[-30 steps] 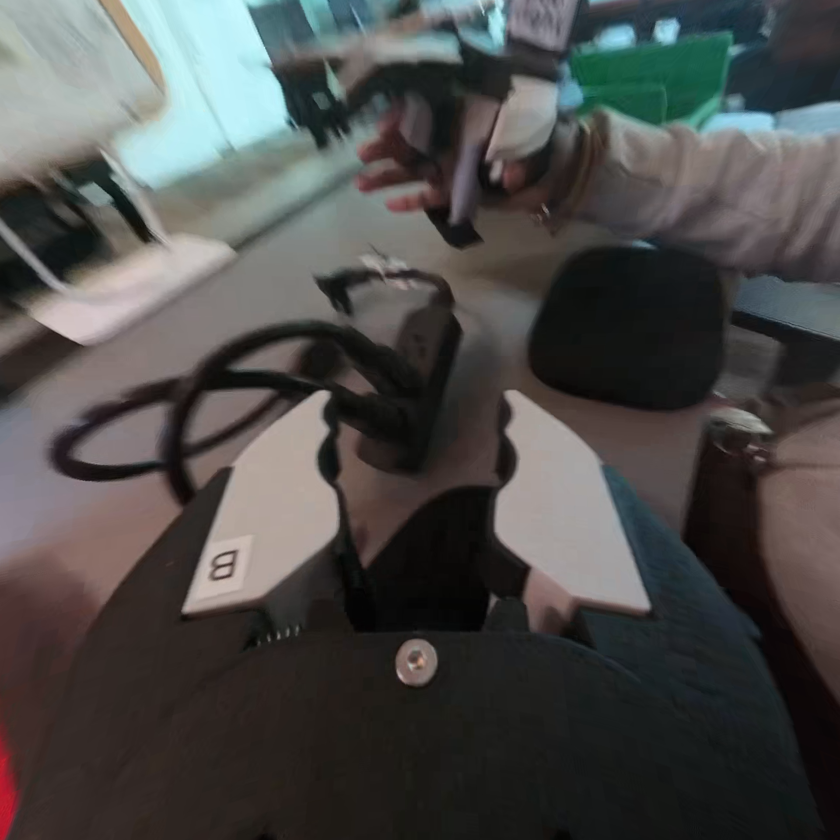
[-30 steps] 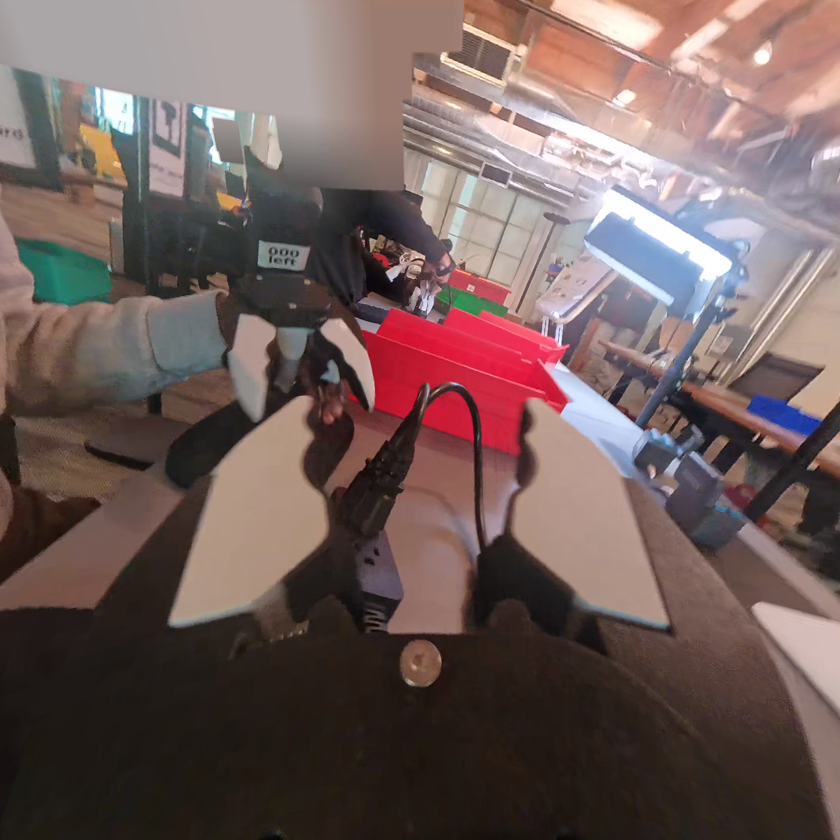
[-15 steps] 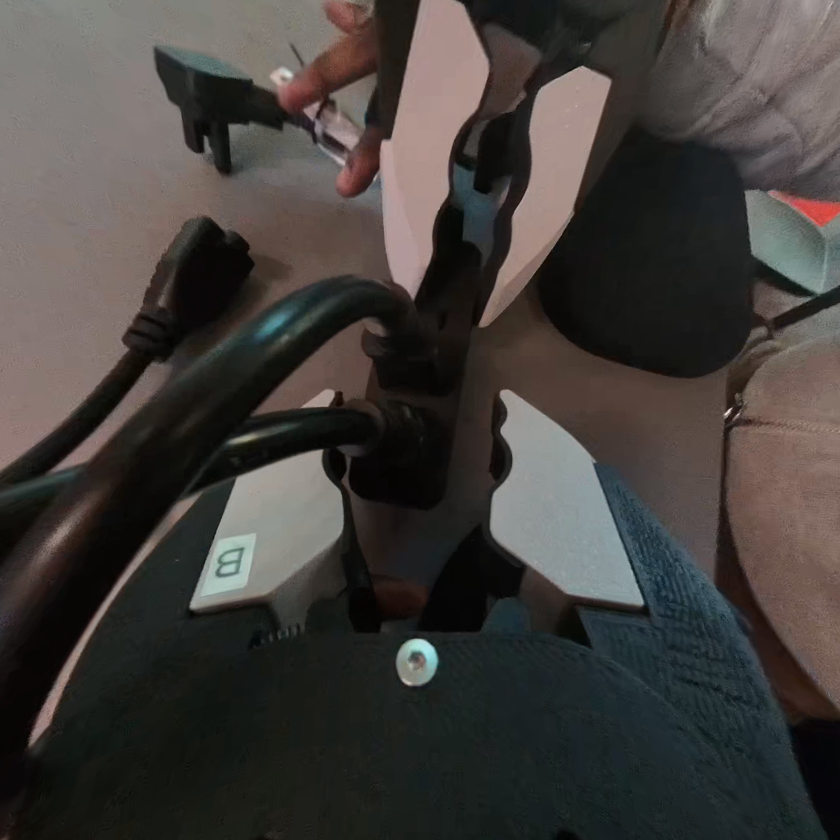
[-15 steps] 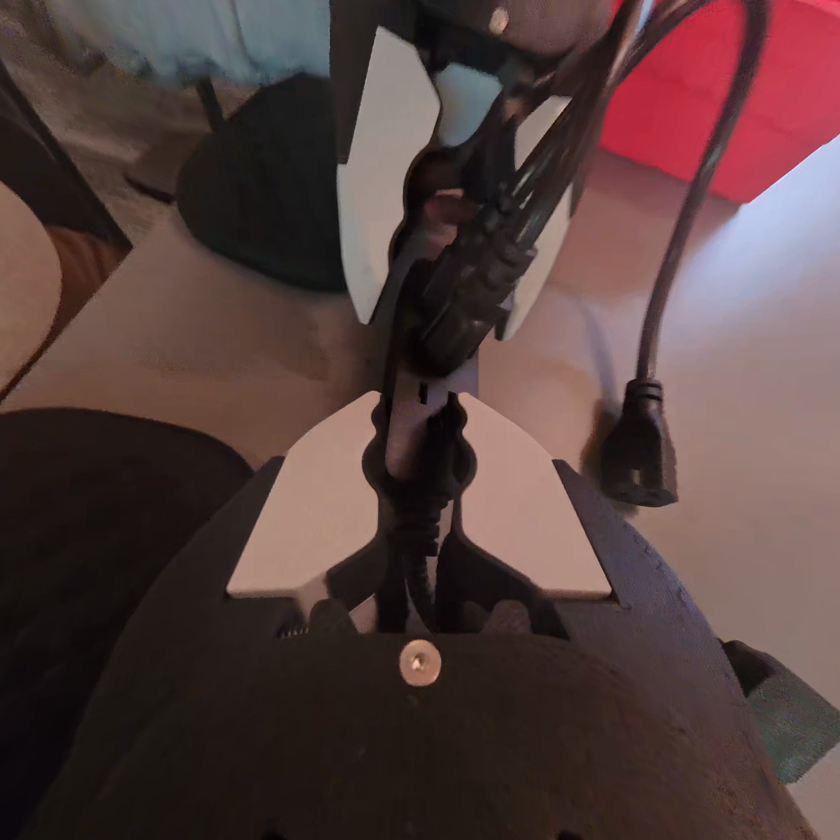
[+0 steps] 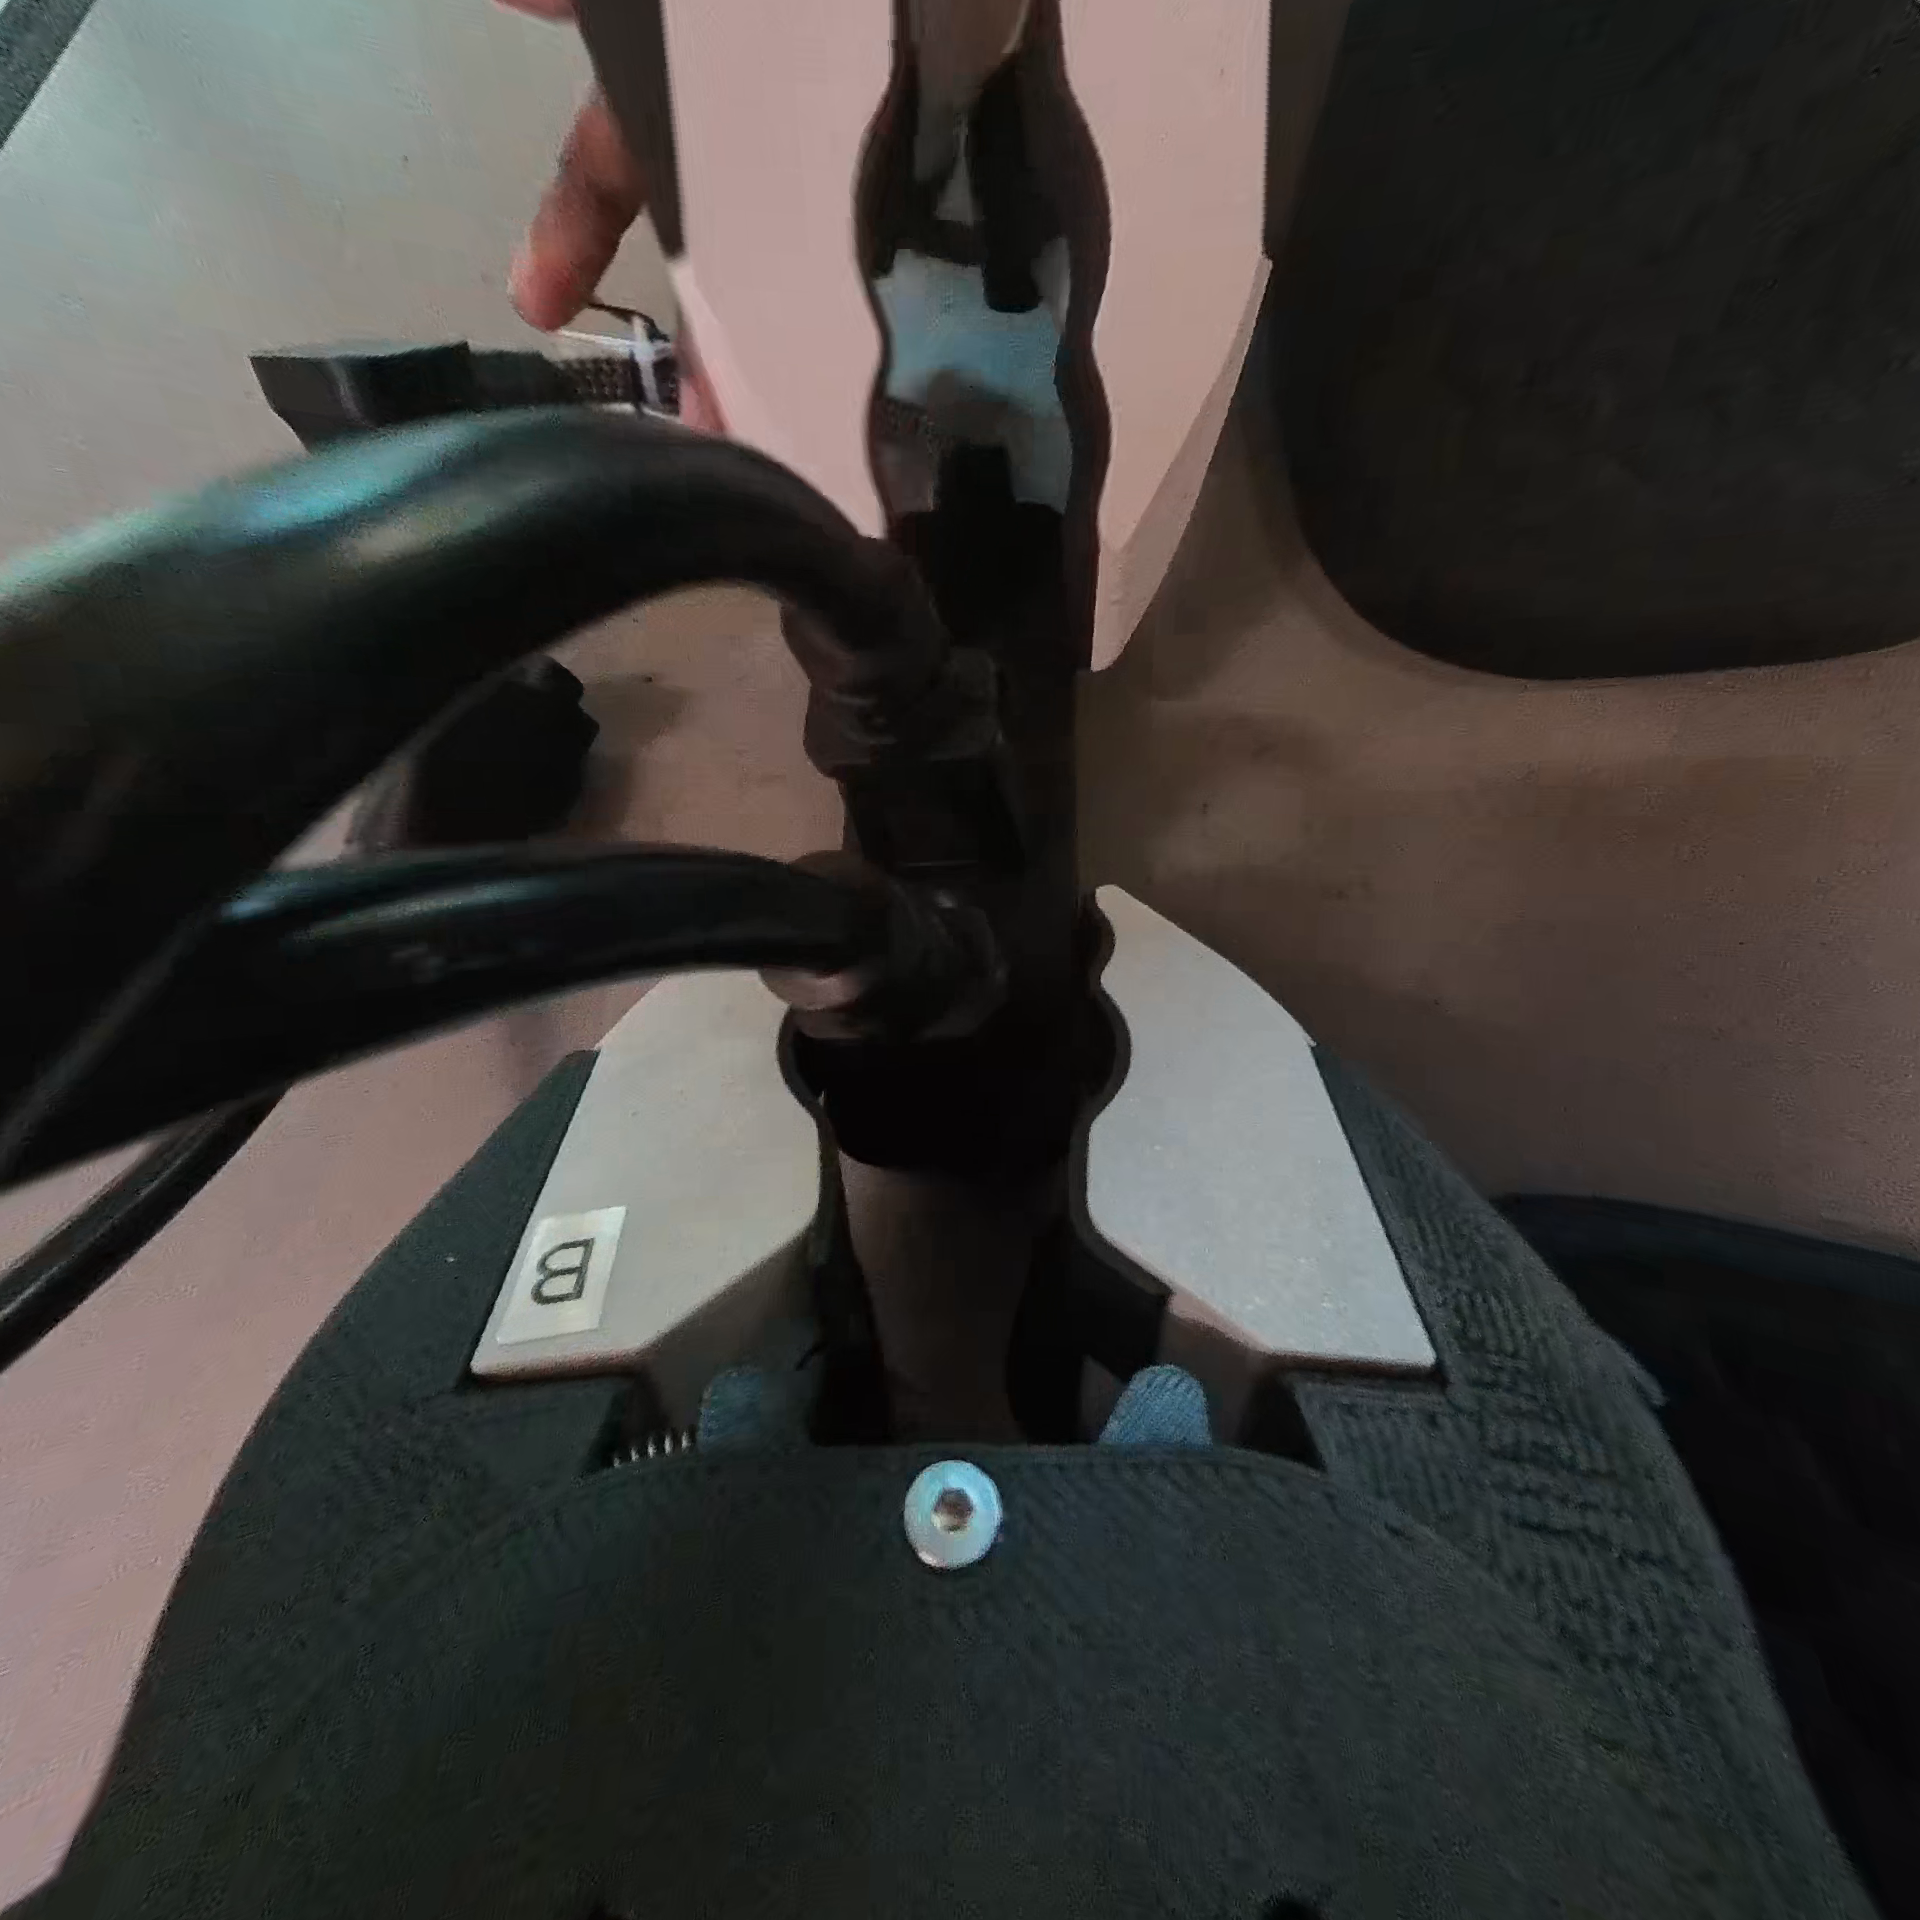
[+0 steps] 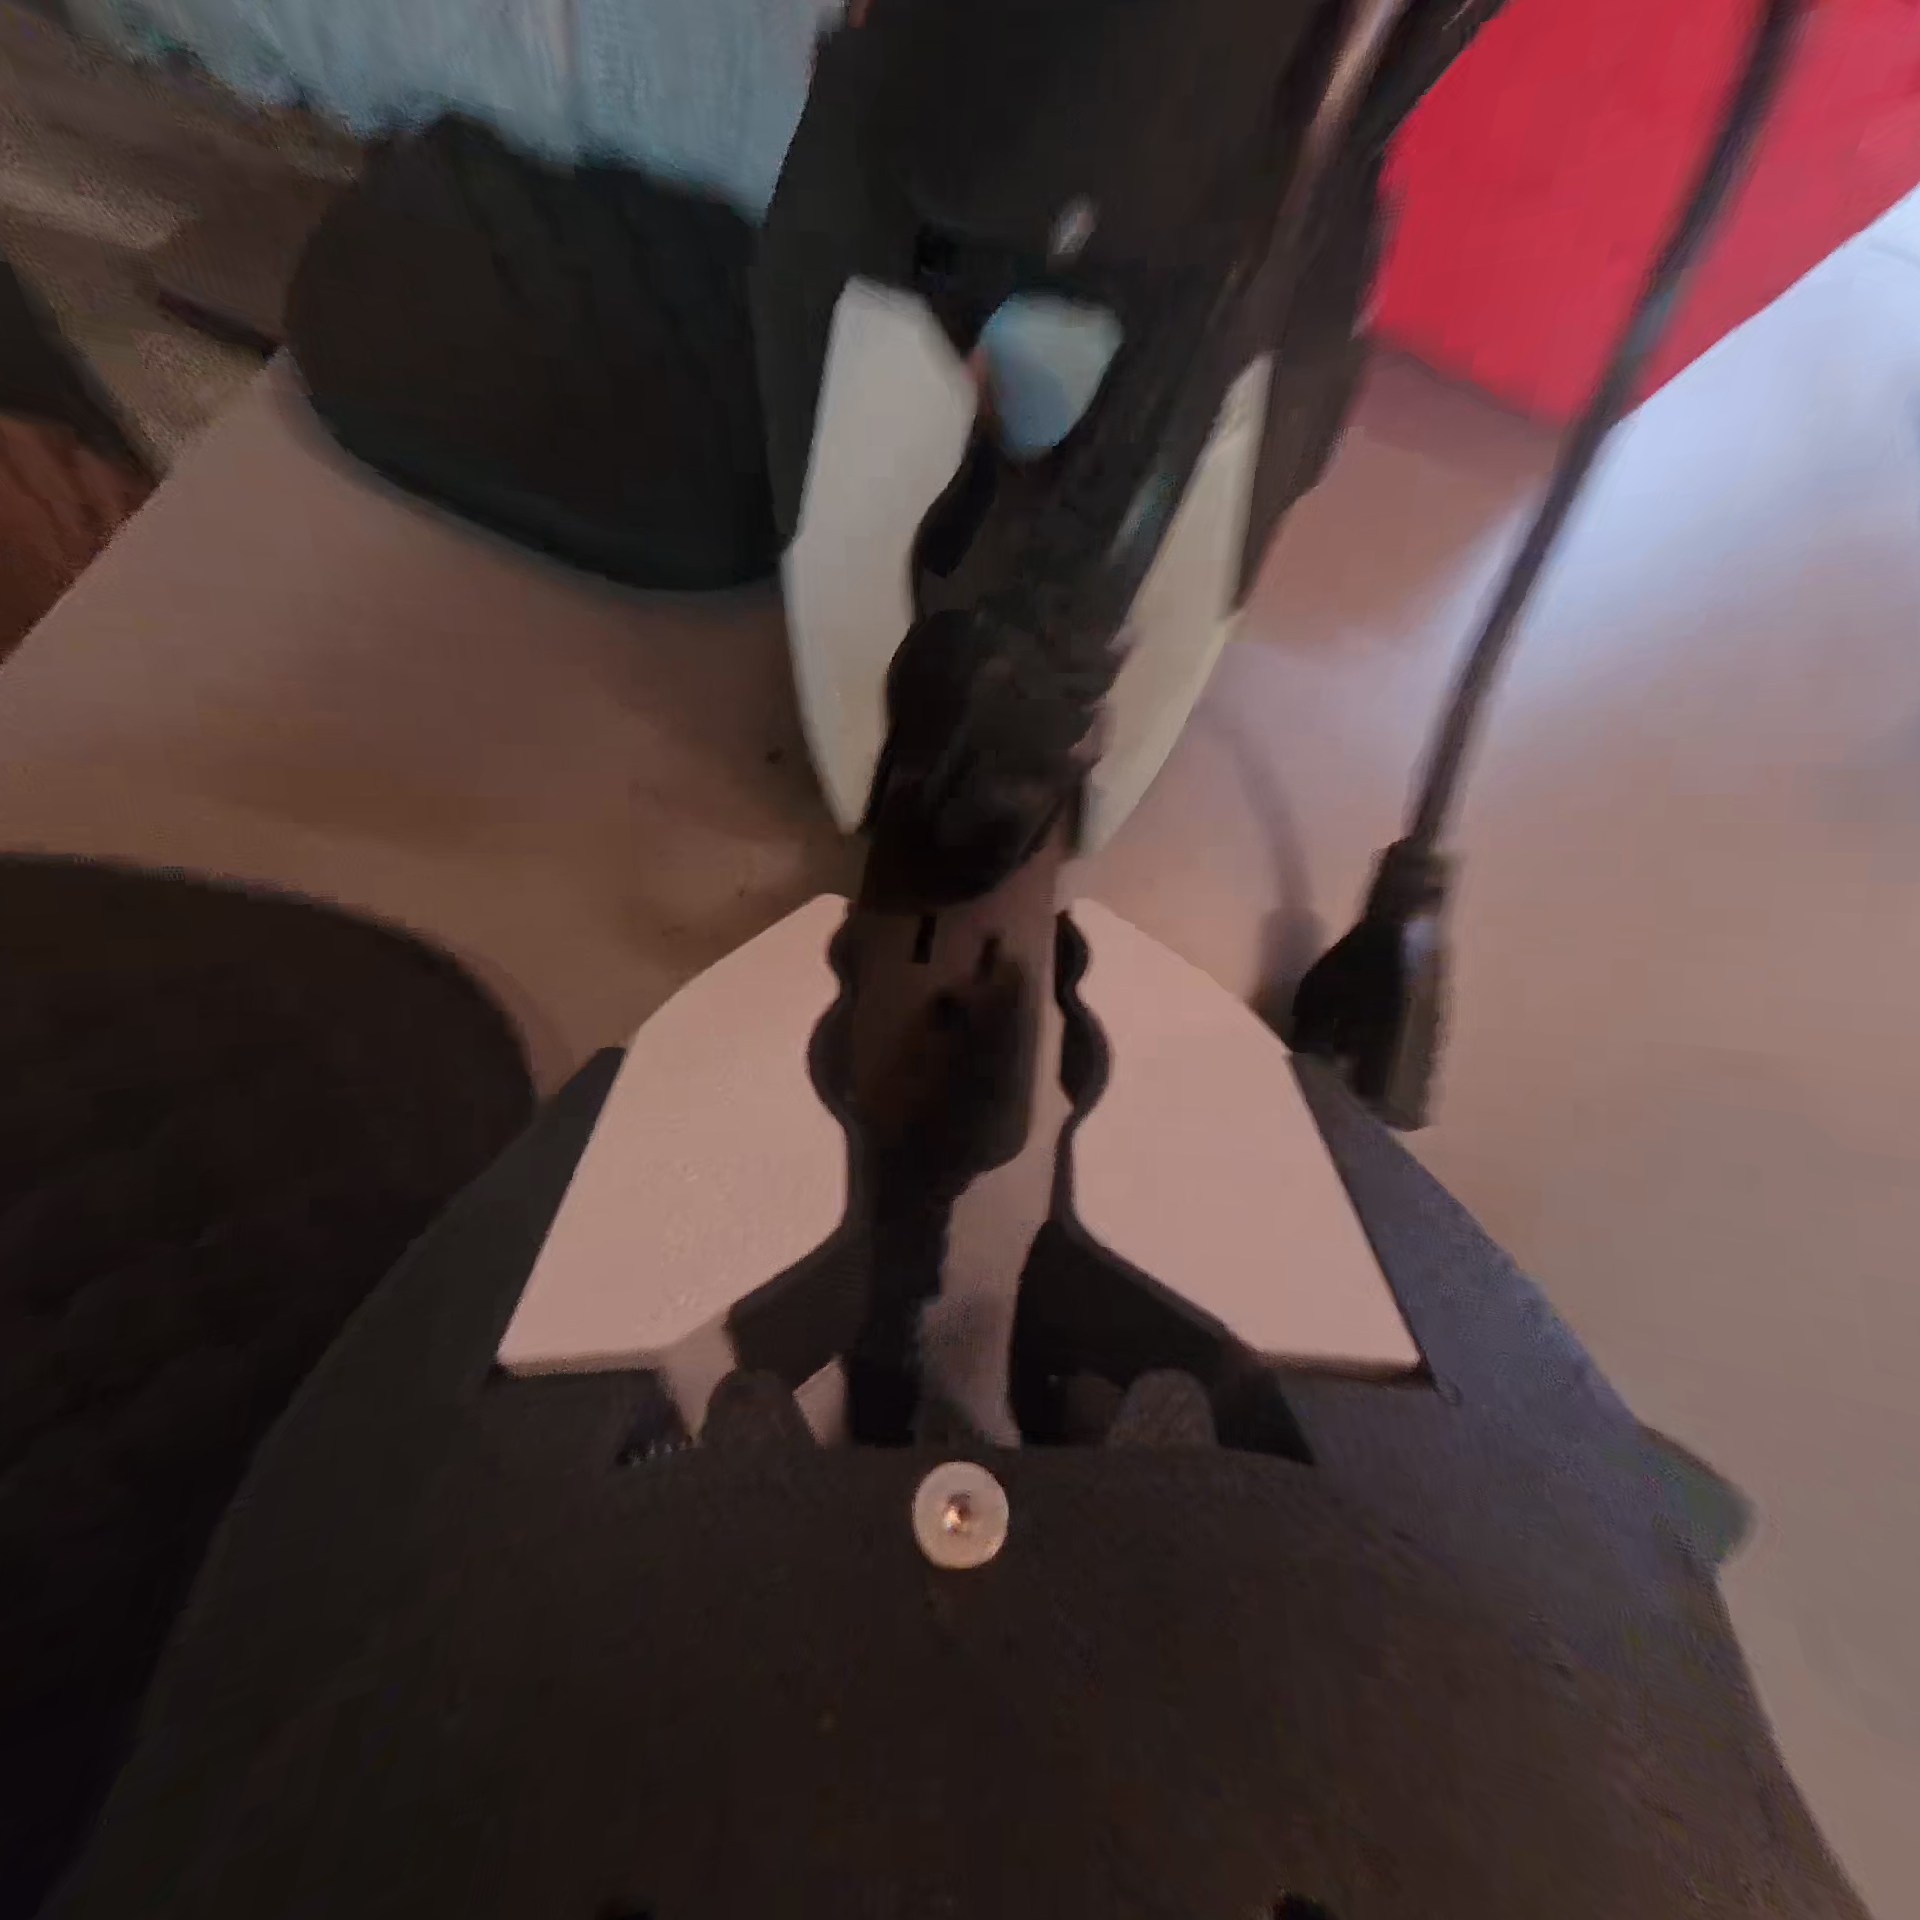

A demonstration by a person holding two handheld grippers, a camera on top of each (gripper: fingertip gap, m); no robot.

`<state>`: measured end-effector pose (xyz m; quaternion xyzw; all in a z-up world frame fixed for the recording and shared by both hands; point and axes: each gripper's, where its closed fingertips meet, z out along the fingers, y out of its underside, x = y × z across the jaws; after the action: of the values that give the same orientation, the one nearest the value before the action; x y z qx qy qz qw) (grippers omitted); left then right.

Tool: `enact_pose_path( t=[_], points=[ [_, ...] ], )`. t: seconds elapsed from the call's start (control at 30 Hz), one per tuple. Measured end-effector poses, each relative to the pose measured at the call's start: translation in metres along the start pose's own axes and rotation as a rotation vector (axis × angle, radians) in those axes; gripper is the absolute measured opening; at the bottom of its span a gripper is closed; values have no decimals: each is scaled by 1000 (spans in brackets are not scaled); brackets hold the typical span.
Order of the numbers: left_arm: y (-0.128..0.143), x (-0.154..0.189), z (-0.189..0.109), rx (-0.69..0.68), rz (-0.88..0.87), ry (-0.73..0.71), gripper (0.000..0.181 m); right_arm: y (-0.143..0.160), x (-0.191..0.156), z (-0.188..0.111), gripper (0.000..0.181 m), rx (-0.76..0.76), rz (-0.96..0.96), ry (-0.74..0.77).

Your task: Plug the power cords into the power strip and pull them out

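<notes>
A black power strip [image 5: 1029,727] stands on edge on the pale table, held at both ends. My left gripper [image 5: 951,997] is shut on its near end. My right gripper [image 5: 997,582] is shut on the far end. Two black power cords [image 5: 416,540] [image 5: 520,914] are plugged into the strip's left face and curve off to the left. In the right wrist view my right gripper [image 6: 956,935] grips the strip [image 6: 935,1039], a blurred plug [image 6: 987,727] sits just ahead, and my left gripper [image 6: 971,821] faces me.
A loose black cord connector [image 6: 1371,997] lies on the table to the right. A red bin [image 6: 1621,156] stands behind it. A black chair seat [image 5: 1610,312] is at the table's edge. The strip's own flat plug [image 5: 353,384] lies near a person's fingers [image 5: 571,239]. Left and right tips are no more than a few centimetres apart.
One second ago both grippers were open and apart. The right gripper then shut on one end of the strip. The left gripper has now shut on the other end, and the two have drawn closer.
</notes>
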<state>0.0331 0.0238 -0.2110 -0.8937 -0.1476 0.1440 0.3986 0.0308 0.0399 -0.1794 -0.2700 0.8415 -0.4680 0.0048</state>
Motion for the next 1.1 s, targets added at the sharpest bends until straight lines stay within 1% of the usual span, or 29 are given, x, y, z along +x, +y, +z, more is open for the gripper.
enact_pose_path(
  t=[0.03, 0.1, 0.13, 0.17, 0.2, 0.23, 0.27, 0.3, 0.33, 0.37, 0.4, 0.43, 0.47, 0.6, 0.77, 0.87, 0.97, 1.1],
  points=[
    [0, 0, 0, 0, -4, 5, 45, -19, 10, -4, 50, 112, 18, 67],
    [0, 0, 0, 0, -5, 7, 45, -65, 27, -25, 64, 439, 105, 162],
    [0, 1, 1, 0, -4, 6, 45, -82, 33, -37, 65, 582, 129, 188],
    [0, 1, 1, 0, -2, 4, 45, -90, 35, -44, 66, 660, 138, 192],
    [-1, 1, 1, 0, 0, 3, 45, -88, 35, -40, 68, 654, 145, 172],
    [-1, 1, 1, 0, 2, 2, 45, -77, 32, -28, 67, 570, 174, 120],
    [-1, 2, 1, 0, 2, 2, 45, -59, 25, -11, 64, 440, 231, 35],
    [-1, 2, 1, 0, 1, 3, 45, -44, 14, 4, 66, 324, 289, -76],
    [-1, 2, 1, 0, 2, 4, 45, -35, 5, 12, 67, 261, 331, -174],
    [-1, 2, 1, 1, 5, 3, 45, -35, 1, 13, 50, 254, 339, -225],
    [-1, 2, 1, 1, 6, 3, 45, -36, 2, 12, 36, 267, 323, -213],
    [-1, 2, 1, 1, 10, 1, 45, -34, 6, 12, 27, 264, 320, -178],
    [-1, 3, 1, 1, 16, 0, 45, -33, 7, 12, 25, 263, 315, -167],
    [-1, 3, 2, 2, 19, 3, 45, -33, 6, 13, 24, 264, 299, -142],
    [-5, 6, 2, 19, 25, -1, 45, -33, 3, 6, 23, 305, 330, -209],
    [-3, 6, 5, -4, 9, 6, 45, -33, 4, 10, 24, 285, 355, -222],
    [-2, 7, 6, -15, -9, 31, 45, -35, 3, 13, 24, 282, 321, -183],
    [-4, 9, 5, 2, 12, 30, 46, -35, 1, 7, 22, 313, 334, -231]
  ],
)
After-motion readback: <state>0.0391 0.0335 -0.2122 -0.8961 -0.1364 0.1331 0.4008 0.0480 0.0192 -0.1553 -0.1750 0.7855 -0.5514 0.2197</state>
